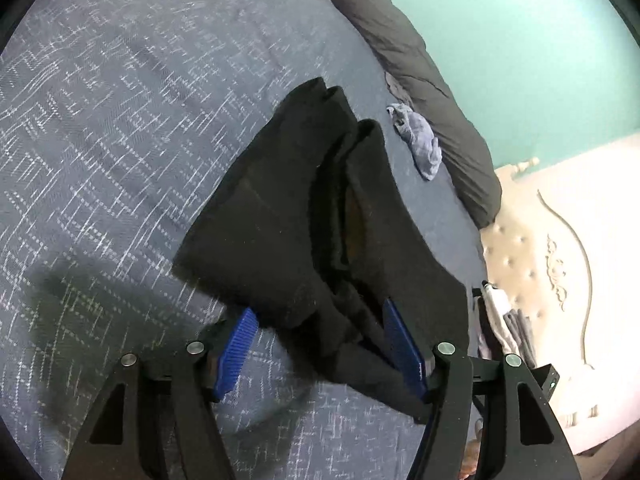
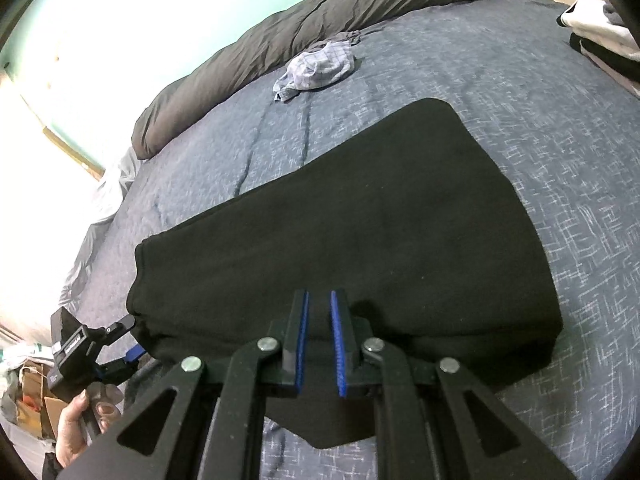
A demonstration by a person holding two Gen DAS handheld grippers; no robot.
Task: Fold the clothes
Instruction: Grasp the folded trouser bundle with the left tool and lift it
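A black garment (image 1: 280,220) lies folded on the blue patterned bed cover (image 1: 100,140), with two layered folds running away from me. My left gripper (image 1: 319,307) stands open at its near corner. A tail of the cloth lies between the jaws against the right blue pad (image 1: 400,340), and the left pad is off the cloth. In the right wrist view the same garment (image 2: 340,208) is a broad dark slab. My right gripper (image 2: 320,293) is shut on its near edge, with black cloth filling the narrow gap. The left gripper (image 2: 130,340) shows at the garment's left corner, held by a hand (image 2: 76,420).
A crumpled pale checked cloth (image 2: 316,66) lies further up the bed. A grey rolled duvet (image 2: 320,4) runs along the teal wall. Folded clothes (image 2: 600,36) are stacked at the far right. A cream tufted headboard (image 1: 540,248) bounds the bed. Boxes and clutter (image 2: 28,392) sit beside the bed.
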